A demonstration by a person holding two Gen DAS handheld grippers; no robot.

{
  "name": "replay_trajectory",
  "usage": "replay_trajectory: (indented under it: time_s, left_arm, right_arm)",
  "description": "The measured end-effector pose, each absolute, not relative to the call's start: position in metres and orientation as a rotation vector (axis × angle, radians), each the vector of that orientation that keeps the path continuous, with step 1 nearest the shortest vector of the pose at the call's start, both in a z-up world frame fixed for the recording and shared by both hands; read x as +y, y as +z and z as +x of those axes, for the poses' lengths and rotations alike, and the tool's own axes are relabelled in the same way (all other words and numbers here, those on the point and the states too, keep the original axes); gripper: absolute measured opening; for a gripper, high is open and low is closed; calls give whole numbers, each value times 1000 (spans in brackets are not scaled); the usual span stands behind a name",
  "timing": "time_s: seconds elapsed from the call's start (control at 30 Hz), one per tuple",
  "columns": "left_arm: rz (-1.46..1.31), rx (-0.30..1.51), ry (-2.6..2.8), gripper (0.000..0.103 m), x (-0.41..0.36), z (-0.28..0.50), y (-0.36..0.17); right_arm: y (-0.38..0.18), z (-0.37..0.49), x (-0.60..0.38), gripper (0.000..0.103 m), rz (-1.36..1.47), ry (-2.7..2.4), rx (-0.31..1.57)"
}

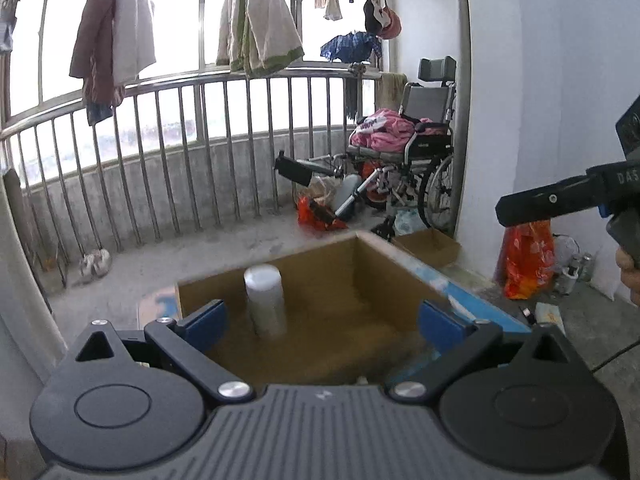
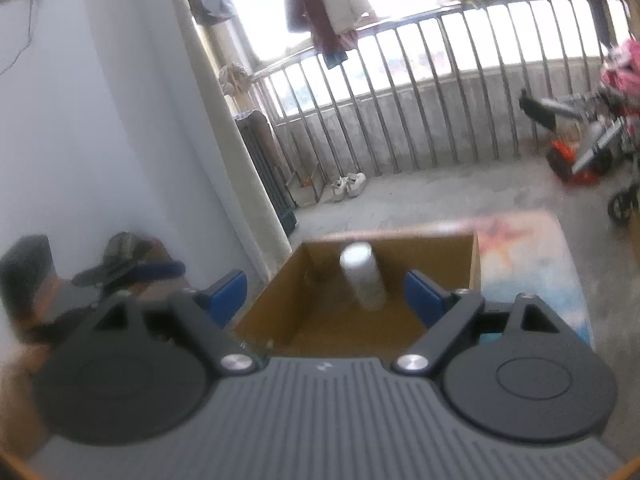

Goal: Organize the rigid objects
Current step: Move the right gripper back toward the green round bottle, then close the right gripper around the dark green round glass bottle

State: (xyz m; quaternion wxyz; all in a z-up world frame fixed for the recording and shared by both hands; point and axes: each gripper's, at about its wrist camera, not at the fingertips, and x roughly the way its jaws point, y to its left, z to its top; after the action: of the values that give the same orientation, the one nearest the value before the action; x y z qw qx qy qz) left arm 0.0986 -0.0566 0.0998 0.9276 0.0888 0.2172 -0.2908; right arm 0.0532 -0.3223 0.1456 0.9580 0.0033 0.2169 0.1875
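Observation:
A white cylinder container (image 1: 265, 300) stands upright inside an open brown cardboard box (image 1: 360, 264). My left gripper (image 1: 324, 322) is open and empty, hovering over the box's near side, the cylinder just right of its left finger. In the right wrist view, which is blurred, the same cylinder (image 2: 363, 276) stands in the box (image 2: 440, 248). My right gripper (image 2: 326, 294) is open and empty above the box's near edge. The right gripper's body also shows in the left wrist view (image 1: 560, 196) at the far right, and the left gripper (image 2: 128, 268) shows blurred at the left.
The box sits on a blue patterned mat (image 1: 472, 300) on a concrete balcony floor. A metal railing (image 1: 180, 160) runs behind. A wheelchair (image 1: 416, 148) with pink cloth, an orange bag (image 1: 528, 256), a smaller cardboard box (image 1: 432, 246) and shoes (image 1: 94, 264) stand around.

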Motion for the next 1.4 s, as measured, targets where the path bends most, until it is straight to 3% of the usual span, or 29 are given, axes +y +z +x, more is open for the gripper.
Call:
replay_trajectory:
  time_s: [0.23,0.53,0.67,0.77,1.4]
  left_arm:
    - [227,517,-575,102,-83,54,11]
    - [283,631,-574,92,-117,60,-64]
    - [282,668,-593,78,-125,70,-74]
    - [270,676,-601,77,-127,76,-78]
    - [265,706,-623,79,-125,40,-78]
  right_arm:
    - [50,15,-326,86,100,353,492]
    - [-59,61,-319,84,180,283,714]
    - [-73,83,-319,73,207,289,756]
    - [-76,92,-321,63,231,295,779]
    - [-76,70,-324,63,255,287,817]
